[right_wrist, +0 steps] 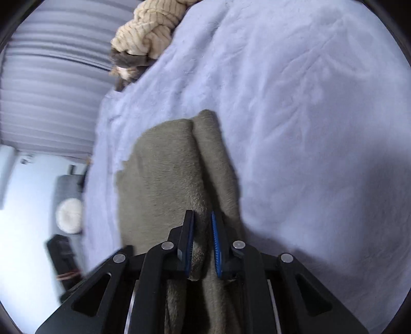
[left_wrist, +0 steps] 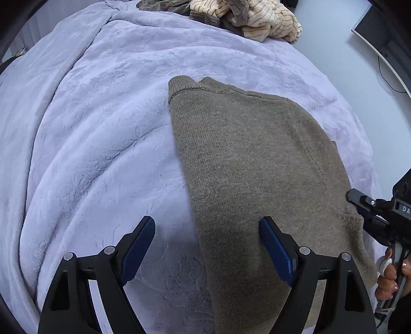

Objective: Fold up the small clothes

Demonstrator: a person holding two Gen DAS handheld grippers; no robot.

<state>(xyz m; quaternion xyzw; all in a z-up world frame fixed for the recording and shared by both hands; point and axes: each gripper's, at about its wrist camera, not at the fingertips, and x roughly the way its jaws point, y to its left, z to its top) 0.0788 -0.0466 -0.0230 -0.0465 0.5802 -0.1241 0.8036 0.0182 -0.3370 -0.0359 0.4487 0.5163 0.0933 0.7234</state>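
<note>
A grey-brown knit garment [left_wrist: 251, 159] lies on the pale lilac blanket [left_wrist: 102, 128], its ribbed collar pointing away. My left gripper [left_wrist: 208, 228] is open and empty, just above the garment's near left edge, one finger over the blanket and one over the knit. My right gripper [left_wrist: 359, 203] shows at the right edge of the left wrist view, at the garment's right side. In the right wrist view my right gripper [right_wrist: 201, 218] is shut on a raised fold of the garment [right_wrist: 167, 167], which trails away over the blanket [right_wrist: 308, 128].
A heap of cream striped and grey clothes [left_wrist: 251, 18] lies at the far end of the bed, also in the right wrist view [right_wrist: 146, 33]. A monitor [left_wrist: 377, 33] stands off the bed to the right. Floor with a grey seat and white cushion [right_wrist: 69, 215] lies beside the bed.
</note>
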